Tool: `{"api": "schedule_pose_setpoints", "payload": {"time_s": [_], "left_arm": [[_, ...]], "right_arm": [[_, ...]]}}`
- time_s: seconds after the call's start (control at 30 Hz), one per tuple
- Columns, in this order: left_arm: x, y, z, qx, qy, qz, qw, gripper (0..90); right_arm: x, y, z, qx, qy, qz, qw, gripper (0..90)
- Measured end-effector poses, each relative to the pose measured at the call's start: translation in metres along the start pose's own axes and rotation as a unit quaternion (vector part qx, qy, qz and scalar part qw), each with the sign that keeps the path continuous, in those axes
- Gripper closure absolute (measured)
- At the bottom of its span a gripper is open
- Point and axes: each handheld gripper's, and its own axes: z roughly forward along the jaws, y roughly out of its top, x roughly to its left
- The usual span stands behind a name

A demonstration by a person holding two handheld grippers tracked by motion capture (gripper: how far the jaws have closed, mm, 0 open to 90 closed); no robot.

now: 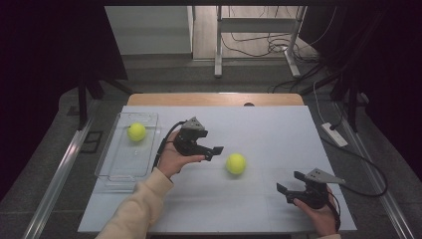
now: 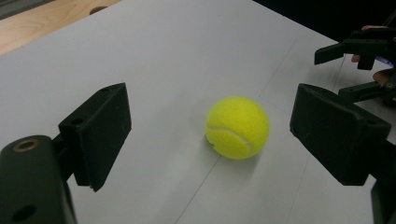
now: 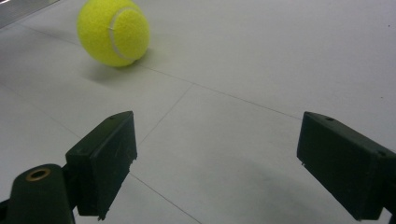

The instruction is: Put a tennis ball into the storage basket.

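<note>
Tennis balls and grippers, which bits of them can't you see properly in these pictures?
- Loose tennis ball: its underside, against the table, is hidden in the high view.
- Ball in the clear tray: too small in the high view for its seam to show.
- Left gripper: partly covered by the person's hand in the high view.
- Right gripper: its body is cut off by the bottom edge of the right gripper view.
</note>
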Motion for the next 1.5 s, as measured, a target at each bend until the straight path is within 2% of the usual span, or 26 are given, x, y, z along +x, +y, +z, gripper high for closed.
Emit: {"api": "schedule_pose_setpoints", "payload": {"time_s": [0.17,0.6,0.87,1.2,1.43,1.5], "left_arm": [[-0.003,0.0,0.007,0.011,-0.001,0.007,0.9999,13.7],[-0.005,0.001,0.018,0.018,-0.006,0.007,0.9998,13.6],[-0.009,0.001,0.031,0.037,-0.012,0.012,0.9992,13.3],[-0.009,0.001,0.043,0.046,-0.014,0.009,0.9988,13.1],[-0.009,0.001,0.054,0.059,-0.011,0.009,0.9982,12.5],[-0.01,0.002,0.057,0.065,-0.005,0.012,0.9978,12.5]], "right_arm": [[-0.001,0.0,0.0,0.0,0.001,-0.001,1.0,11.8],[-0.001,0.0,0.0,0.001,-0.001,-0.001,1.0,11.8],[-0.001,0.0,0.0,0.0,-0.001,-0.001,1.0,11.8],[-0.001,0.0,0.0,0.0,-0.001,-0.001,1.0,11.8],[-0.002,0.0,0.0,0.0,0.0,0.0,1.0,11.8],[-0.002,0.0,0.0,0.001,-0.001,0.0,1.0,11.8]]}}
